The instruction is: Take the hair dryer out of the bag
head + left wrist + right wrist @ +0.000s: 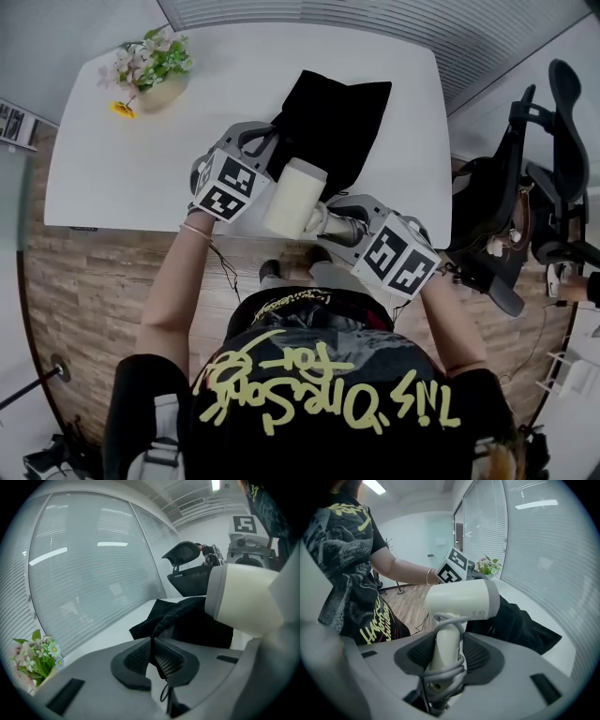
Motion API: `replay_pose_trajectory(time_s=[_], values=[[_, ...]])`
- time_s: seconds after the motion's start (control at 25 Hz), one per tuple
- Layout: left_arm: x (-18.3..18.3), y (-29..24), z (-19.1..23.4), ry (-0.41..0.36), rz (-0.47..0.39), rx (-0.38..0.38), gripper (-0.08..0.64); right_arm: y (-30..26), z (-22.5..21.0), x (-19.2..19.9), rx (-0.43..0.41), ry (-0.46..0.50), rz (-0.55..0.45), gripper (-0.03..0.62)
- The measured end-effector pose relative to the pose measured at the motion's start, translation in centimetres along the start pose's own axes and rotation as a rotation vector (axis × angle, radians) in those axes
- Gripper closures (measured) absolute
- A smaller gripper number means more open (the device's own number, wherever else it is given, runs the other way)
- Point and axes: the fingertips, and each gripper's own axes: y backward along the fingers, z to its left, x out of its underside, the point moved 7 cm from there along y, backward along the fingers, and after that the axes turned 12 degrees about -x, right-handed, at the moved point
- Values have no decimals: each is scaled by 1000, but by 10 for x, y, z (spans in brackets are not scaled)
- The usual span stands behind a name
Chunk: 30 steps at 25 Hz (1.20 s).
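Frame centre: we count one cream hair dryer (293, 197), its cord-wrapped handle clamped between the jaws of the right gripper (449, 651) and outside the one black bag (342, 108). The left gripper (152, 657) has its jaws pressed together, pinching the bag's edge.

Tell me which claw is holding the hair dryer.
The right claw, clamped on the handle of the cream hair dryer; the left claw only pinches the black bag.

Bare table (122, 178) left of bag (339, 117), flowers (150, 64) at far-left corner
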Motion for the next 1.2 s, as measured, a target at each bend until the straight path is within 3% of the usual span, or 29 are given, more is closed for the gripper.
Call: replay_pose_trajectory(time_s=[0.64, 0.92, 1.2], values=[[11, 13, -11, 12, -8, 27, 546, 37, -5, -29, 86, 8, -60, 403], [18, 21, -15, -5, 7, 16, 546, 48, -15, -36, 90, -8, -106, 403], [20, 32, -18, 30, 2, 22, 549, 52, -35, -43, 104, -1, -118, 403]])
